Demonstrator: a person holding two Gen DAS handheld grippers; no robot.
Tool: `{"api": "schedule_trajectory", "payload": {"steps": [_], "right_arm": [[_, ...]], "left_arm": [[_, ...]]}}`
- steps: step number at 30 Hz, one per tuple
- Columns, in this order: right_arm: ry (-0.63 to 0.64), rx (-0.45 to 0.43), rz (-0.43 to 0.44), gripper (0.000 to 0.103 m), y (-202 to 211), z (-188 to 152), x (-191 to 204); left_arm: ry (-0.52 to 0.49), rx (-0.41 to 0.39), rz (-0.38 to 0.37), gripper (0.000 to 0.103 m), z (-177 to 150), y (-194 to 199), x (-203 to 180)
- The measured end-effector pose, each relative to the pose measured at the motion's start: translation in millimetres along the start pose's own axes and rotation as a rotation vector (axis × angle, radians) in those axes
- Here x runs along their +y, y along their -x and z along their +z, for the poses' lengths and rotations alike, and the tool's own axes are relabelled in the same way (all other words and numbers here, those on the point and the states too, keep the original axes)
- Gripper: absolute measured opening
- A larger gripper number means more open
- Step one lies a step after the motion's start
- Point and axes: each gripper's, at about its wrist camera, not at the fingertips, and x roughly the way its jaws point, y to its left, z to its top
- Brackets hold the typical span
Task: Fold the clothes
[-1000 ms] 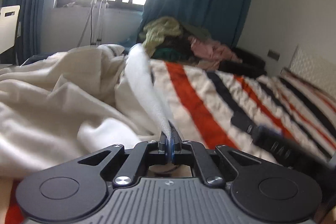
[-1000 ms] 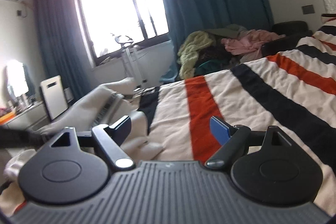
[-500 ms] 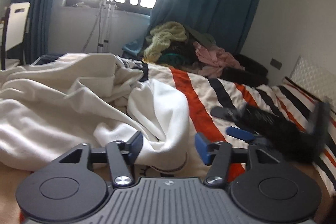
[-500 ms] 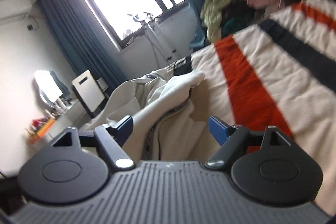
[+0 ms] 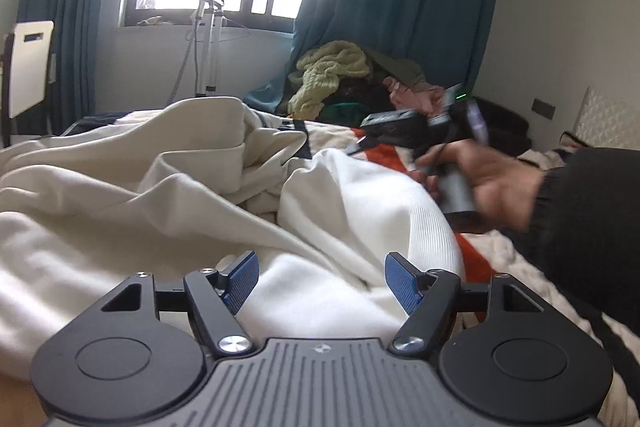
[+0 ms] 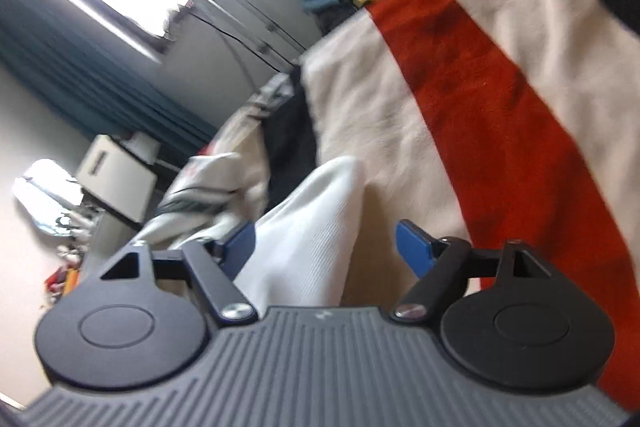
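Hand-held gripper on left (image 5: 320, 281): opening, jaws apart, nothing pinched, white top (image 5: 360, 211) lying loose on bed (image 5: 472, 263). Right hand-held gripper (image 6: 325, 243): closing around sleeve (image 6: 308, 227), not yet clamped. Step: re-gripping. Next: pinch sleeve, fold inward.

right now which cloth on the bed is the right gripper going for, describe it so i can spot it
On the striped blanket, beside the rumpled cream heap, lies a white ribbed garment. It alone is bright white and finely ribbed, its tip between the right gripper's closing jaws.
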Motion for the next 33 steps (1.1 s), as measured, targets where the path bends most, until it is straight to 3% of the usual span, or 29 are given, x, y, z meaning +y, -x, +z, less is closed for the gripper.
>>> {"api": "schedule_trajectory", "payload": {"steps": [3, 4, 5, 6, 8, 11, 17, 20, 24, 27, 33], "right_arm": [[0.010, 0.058, 0.011, 0.061, -35.8, 10.4, -0.7], [0.023, 0.064, 0.009, 0.052, -39.1, 10.9, 1.6], [0.037, 0.067, 0.006, 0.028, -41.4, 11.0, 4.2], [0.052, 0.071, 0.004, 0.012, -43.6, 11.0, 6.8], [0.087, 0.048, 0.003, 0.007, -39.0, 13.9, 13.3], [0.102, -0.050, 0.014, 0.006, -2.5, 27.0, 21.6], [0.154, -0.361, -0.012, 0.006, 129.3, 40.3, 29.3], [0.146, -0.520, -0.049, 0.006, 197.4, 31.0, 14.5], [0.035, -0.700, -0.109, 0.006, 287.4, -3.7, -36.1], [-0.070, -0.730, -0.203, 0.006, 327.3, -40.3, -84.3], [-0.395, -0.674, -0.305, 0.007, 349.5, -125.7, -183.0]], "left_arm": [[0.009, -0.011, -0.016, 0.072, -1.5, -17.1, 5.6], [0.018, -0.006, -0.021, 0.072, -1.3, -22.8, 8.1], [0.028, -0.002, -0.027, 0.072, -1.0, -28.6, 10.6], [0.048, 0.003, -0.033, 0.072, 0.1, -33.1, 13.3], [0.073, 0.005, -0.041, 0.072, 3.5, -37.9, 15.7], [0.071, -0.013, -0.028, 0.072, 8.4, -36.8, 15.0], [0.079, -0.061, -0.022, 0.072, 15.6, -10.9, 16.2], [0.086, -0.084, -0.022, 0.072, 18.6, 10.8, 15.5], [0.085, -0.084, -0.007, 0.072, 20.0, 37.6, 12.7], [0.114, -0.065, -0.006, 0.072, 19.5, 54.9, 13.8], [0.295, 0.072, 0.010, 0.074, 13.5, 63.9, 45.5]]}}
